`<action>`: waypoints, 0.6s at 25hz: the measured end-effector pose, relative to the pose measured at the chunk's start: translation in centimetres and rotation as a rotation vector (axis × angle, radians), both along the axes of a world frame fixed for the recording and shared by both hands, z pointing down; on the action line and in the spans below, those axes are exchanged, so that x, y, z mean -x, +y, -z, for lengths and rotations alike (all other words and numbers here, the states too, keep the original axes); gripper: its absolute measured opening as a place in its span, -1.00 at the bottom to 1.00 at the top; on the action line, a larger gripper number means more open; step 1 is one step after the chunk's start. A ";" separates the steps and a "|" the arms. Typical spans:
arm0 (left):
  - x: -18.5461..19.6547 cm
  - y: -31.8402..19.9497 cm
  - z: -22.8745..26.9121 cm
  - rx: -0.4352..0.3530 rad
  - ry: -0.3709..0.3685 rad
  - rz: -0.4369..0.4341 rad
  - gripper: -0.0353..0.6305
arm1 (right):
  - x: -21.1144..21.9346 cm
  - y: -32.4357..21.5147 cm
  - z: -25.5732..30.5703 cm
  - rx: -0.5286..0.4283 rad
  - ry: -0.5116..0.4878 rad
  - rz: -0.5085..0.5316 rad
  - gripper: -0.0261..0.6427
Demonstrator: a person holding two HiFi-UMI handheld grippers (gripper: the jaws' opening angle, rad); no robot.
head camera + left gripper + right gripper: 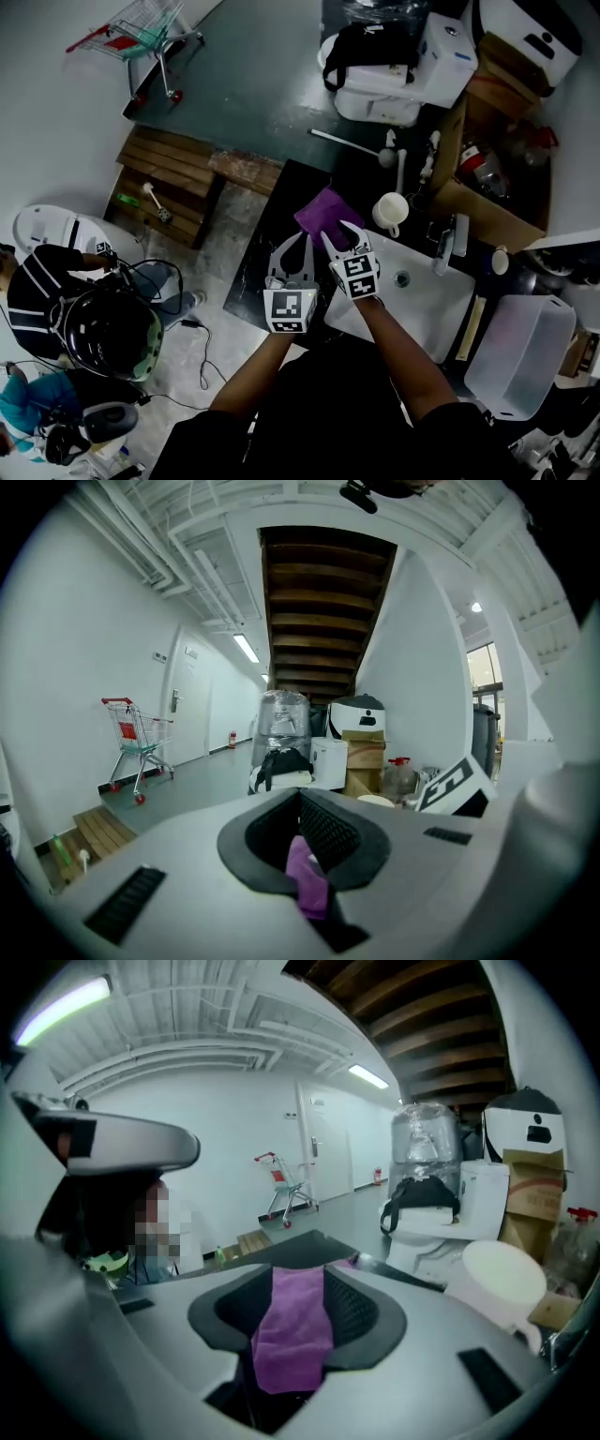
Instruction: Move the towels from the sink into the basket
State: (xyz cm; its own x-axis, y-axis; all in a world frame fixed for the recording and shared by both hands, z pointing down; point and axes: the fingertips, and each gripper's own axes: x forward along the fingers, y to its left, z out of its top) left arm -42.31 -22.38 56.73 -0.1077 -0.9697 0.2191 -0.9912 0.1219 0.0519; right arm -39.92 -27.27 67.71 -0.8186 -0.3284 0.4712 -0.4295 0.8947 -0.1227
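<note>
A purple towel [324,212] hangs in the air over the black counter, just left of the white sink [433,311], held up between both grippers. My left gripper [296,242] is shut on one edge of it; in the left gripper view a thin fold of the towel [307,881] is pinched between the jaws. My right gripper [343,234] stands beside it at the towel's near edge. In the right gripper view the jaws stand apart and a flat strip of the towel [292,1330] lies in the gap. The translucent white basket [521,356] sits to the right of the sink.
A white mug [390,210] stands at the sink's far left corner, with the faucet [446,246] behind the basin. Cardboard boxes and white appliances crowd the far right. Below the counter on the left are wooden steps [169,183], a seated person [52,291] and a shopping cart [141,28].
</note>
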 end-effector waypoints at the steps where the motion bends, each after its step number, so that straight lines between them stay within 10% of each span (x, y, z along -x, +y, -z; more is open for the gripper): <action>1: 0.2 -0.1 -0.3 0.008 0.010 0.007 -0.88 | 0.2 -0.3 -1.0 0.022 0.020 0.001 -0.38; 7: 1.2 -0.2 -1.5 0.040 0.039 0.029 -0.88 | 0.7 -0.7 -6.7 0.115 0.179 0.030 0.03; 15: 1.5 0.5 -2.6 0.066 0.043 0.024 -0.88 | 1.1 0.0 -7.9 0.061 0.303 0.058 -0.23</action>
State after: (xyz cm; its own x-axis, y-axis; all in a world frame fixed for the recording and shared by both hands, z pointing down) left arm -43.83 -21.90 59.34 -0.1203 -0.9503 0.2870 -0.9849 0.1506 0.0857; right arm -41.00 -27.29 75.58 -0.6546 -0.2490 0.7138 -0.4036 0.9135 -0.0515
